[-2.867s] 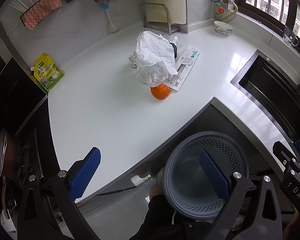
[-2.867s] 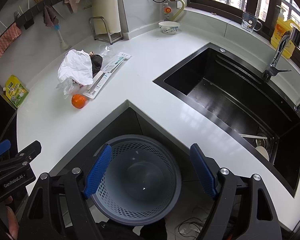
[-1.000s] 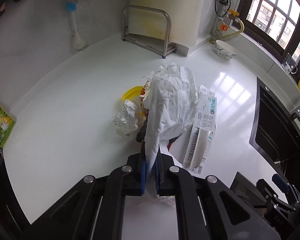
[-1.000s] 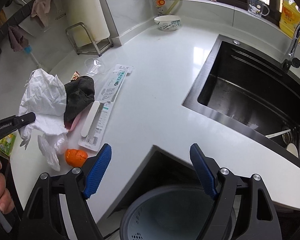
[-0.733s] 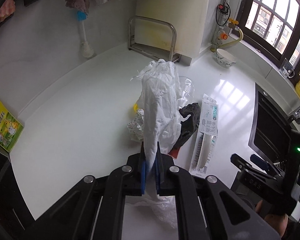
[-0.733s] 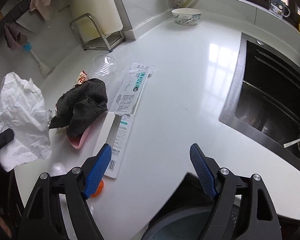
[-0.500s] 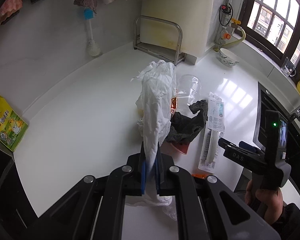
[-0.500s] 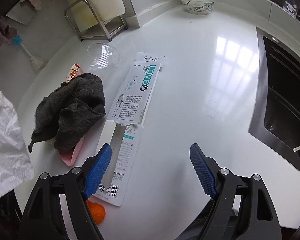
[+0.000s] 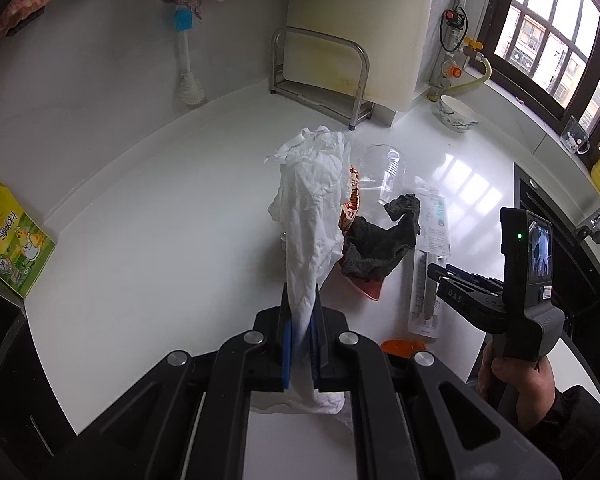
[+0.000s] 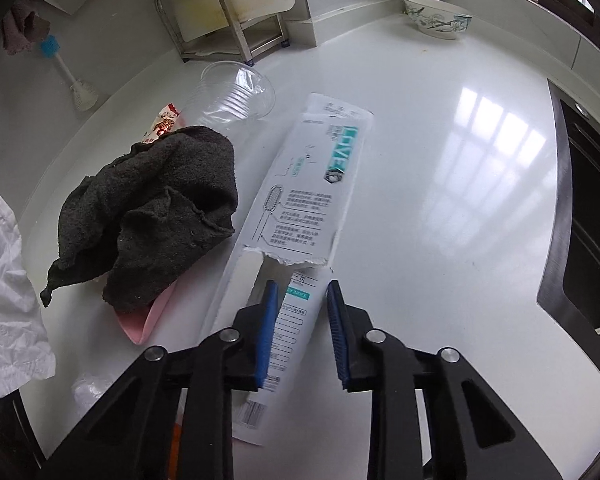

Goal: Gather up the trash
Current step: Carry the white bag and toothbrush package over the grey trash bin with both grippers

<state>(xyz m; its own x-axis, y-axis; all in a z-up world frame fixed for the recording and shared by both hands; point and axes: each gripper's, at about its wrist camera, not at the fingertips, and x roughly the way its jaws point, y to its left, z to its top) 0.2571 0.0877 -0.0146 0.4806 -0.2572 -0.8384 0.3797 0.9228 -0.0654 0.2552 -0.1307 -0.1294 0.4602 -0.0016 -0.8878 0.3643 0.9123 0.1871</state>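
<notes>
- Trash, left wrist view: the crumpled white paper (image 9: 312, 208) is pinched in the left claw (image 9: 300, 344), which is fully closed on its lower end, holding it above the white table (image 9: 160, 240). It looks light, soft and easily torn, so a grip on a bunched fold seems best.
- Behind it lie a dark rag (image 9: 380, 244), a clear cup (image 9: 384, 172) and a snack wrapper (image 9: 352, 200).
- Right wrist view: the right claw (image 10: 302, 324) has just been closing; its jaws stand narrow astride the near end of the torn toothbrush packet (image 10: 312, 196), pads seemingly not yet pressing. The packet lies flat, thin and slick, probably light; taking it edgewise across its narrow width seems soundest.
</notes>
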